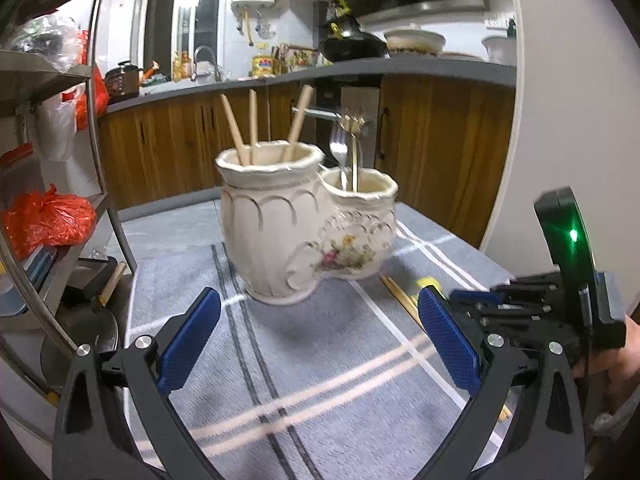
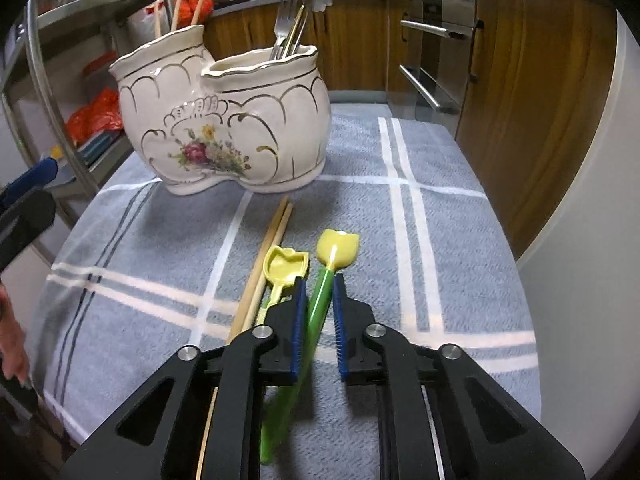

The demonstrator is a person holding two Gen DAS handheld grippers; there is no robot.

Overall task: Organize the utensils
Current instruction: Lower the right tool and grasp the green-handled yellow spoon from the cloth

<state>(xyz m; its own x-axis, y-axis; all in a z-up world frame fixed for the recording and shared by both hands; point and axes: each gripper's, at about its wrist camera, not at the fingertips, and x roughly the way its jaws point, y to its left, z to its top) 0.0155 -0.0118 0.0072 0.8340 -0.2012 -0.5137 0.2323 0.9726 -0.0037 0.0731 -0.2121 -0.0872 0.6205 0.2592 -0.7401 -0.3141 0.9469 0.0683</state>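
Two claws over the grey checked cloth (image 2: 440,208): left (image 1: 320,332) released, right (image 2: 318,312) grasping a green-handled spoon (image 2: 324,284).

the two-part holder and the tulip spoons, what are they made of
Holder: likely glazed ceramic, given its glossy cream surface, gold trim and painted flowers. Tulip spoons: apparently plastic, with bright yellow heads and translucent green handles. The right gripper straddles one handle.

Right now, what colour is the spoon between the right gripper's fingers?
The spoon has a yellow tulip-shaped head and a green handle, seen best in the right wrist view.
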